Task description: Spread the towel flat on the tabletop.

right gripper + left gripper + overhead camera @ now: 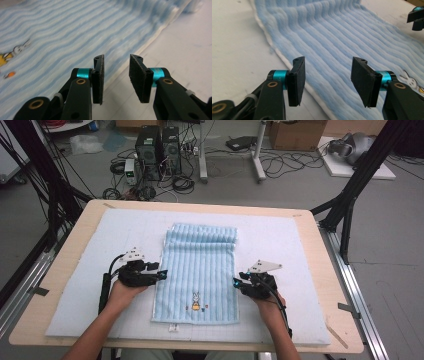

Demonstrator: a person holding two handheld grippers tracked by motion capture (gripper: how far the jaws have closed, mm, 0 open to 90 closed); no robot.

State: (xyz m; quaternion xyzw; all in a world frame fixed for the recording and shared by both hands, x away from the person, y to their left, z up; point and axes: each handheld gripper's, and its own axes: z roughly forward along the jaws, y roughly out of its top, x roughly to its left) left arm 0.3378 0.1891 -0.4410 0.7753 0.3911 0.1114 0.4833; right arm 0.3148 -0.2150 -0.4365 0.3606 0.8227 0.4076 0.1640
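Observation:
A light blue ribbed towel point(200, 270) lies flat on the white mat, its far end folded over into a thick band point(201, 234). A small rabbit picture point(196, 301) is stitched near its front edge. My left gripper point(162, 274) sits just off the towel's left edge and points at it. In the left gripper view that gripper point(327, 80) stands open over the towel's point(342, 37) white hem, with nothing between the pads. My right gripper point(236, 282) is at the towel's right edge. In its own view it point(116, 77) is open above the hem of the towel point(62, 32), holding nothing.
The white mat point(290, 245) covers most of the wooden table point(65, 270), with bare mat on both sides of the towel. Black frame legs point(350, 195) stand at the table's far corners. Computer towers point(157, 150) and cables lie on the floor beyond.

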